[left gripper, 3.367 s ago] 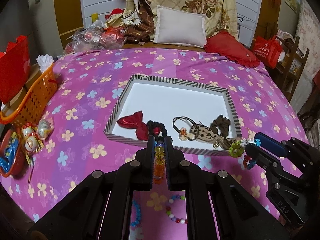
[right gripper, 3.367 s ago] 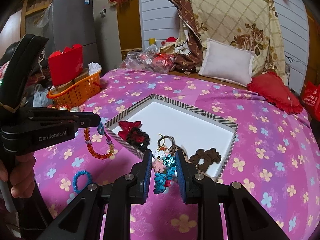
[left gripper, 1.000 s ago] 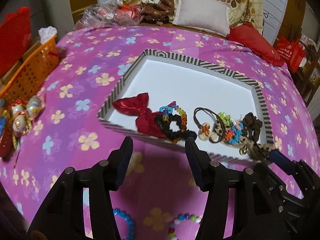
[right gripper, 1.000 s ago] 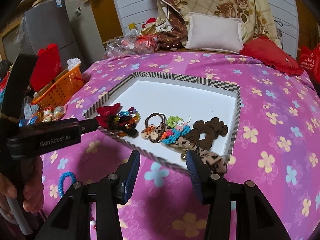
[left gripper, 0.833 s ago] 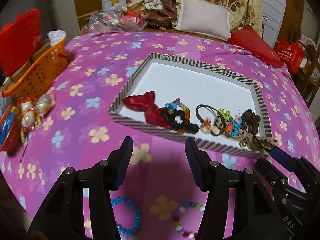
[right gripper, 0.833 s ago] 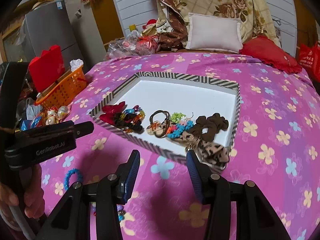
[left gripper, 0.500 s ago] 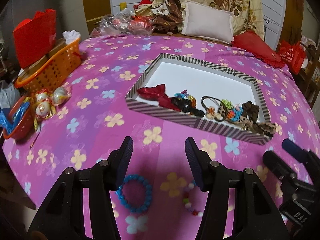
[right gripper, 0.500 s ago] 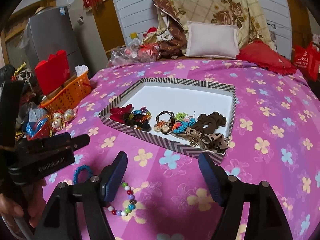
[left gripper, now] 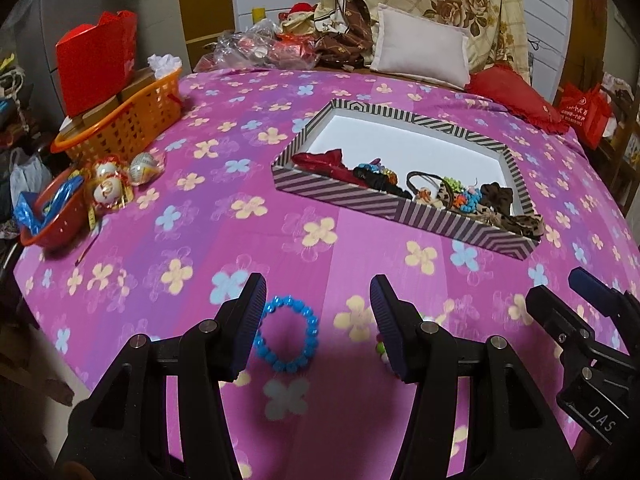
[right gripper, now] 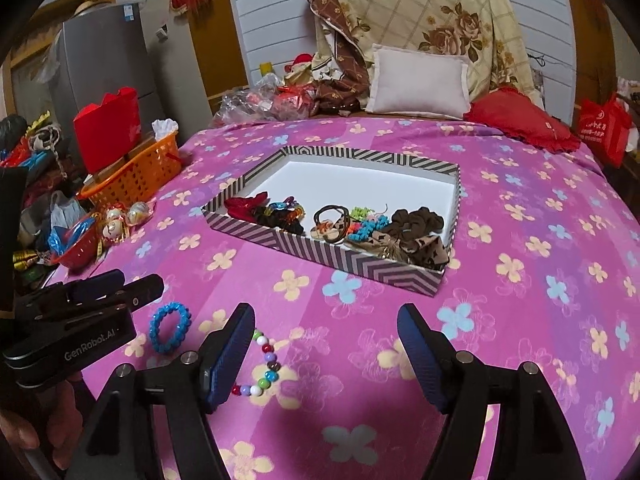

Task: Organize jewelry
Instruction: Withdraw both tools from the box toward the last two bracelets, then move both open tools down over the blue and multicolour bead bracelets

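Observation:
A striped box (left gripper: pixel 400 210) (right gripper: pixel 360 268) with a white floor lies on the pink flowered sheet. Along its near side lie a red bow (left gripper: pixel 320 159), bead bracelets, hair ties and a brown scrunchie (right gripper: pixel 418 220). A blue bead bracelet (left gripper: pixel 287 334) (right gripper: pixel 170 326) lies on the sheet, partly between my left gripper's (left gripper: pixel 316 322) open fingers. A multicoloured bead bracelet (right gripper: pixel 266 364) lies by my right gripper's (right gripper: pixel 326 354) left finger. Both grippers are open and empty, low over the sheet, short of the box.
An orange basket (left gripper: pixel 120 120) with a red box stands at the far left. A red bowl (left gripper: pixel 52 216) and wrapped eggs (left gripper: pixel 120 180) lie near the left edge. Pillows (left gripper: pixel 420 52) and bags are piled at the back.
Both grippers let go of the bracelets they held, now lying in the box. They have pulled back from it and sunk toward the two bracelets on the sheet, jaws wide.

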`<state>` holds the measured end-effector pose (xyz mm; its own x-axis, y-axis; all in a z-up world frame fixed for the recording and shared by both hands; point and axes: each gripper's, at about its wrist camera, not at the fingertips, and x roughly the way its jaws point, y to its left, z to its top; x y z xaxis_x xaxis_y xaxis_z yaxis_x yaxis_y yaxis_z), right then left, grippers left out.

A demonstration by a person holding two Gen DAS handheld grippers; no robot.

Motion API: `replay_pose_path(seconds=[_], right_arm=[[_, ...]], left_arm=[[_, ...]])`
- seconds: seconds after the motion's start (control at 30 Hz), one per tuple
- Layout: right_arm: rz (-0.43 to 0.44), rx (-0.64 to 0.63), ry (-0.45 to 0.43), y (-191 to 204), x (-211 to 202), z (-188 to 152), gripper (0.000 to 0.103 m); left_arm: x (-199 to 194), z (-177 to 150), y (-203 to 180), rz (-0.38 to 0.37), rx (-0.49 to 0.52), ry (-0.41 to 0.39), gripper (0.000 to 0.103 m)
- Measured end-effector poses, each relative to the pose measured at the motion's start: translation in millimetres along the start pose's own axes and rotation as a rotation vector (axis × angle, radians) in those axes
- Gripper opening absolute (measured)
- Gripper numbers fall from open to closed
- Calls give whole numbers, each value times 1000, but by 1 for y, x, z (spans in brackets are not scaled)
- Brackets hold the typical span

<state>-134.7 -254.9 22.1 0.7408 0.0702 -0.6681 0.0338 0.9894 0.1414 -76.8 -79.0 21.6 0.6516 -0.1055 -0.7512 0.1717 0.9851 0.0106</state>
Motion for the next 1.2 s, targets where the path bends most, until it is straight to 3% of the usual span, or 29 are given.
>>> replay_pose_path(seconds=[0.7, 0.87, 1.2], right_arm=[[-5, -75, -5, 27, -29, -10, 74], [-5, -65, -22, 28, -38, -11, 83], [-3, -62, -45, 33, -44, -13, 84]], left_arm=[[-37, -23, 13, 24, -4, -51, 54], [-41, -27, 17, 28, -11, -58, 54], [-48, -32, 23, 31, -27, -63, 54]])
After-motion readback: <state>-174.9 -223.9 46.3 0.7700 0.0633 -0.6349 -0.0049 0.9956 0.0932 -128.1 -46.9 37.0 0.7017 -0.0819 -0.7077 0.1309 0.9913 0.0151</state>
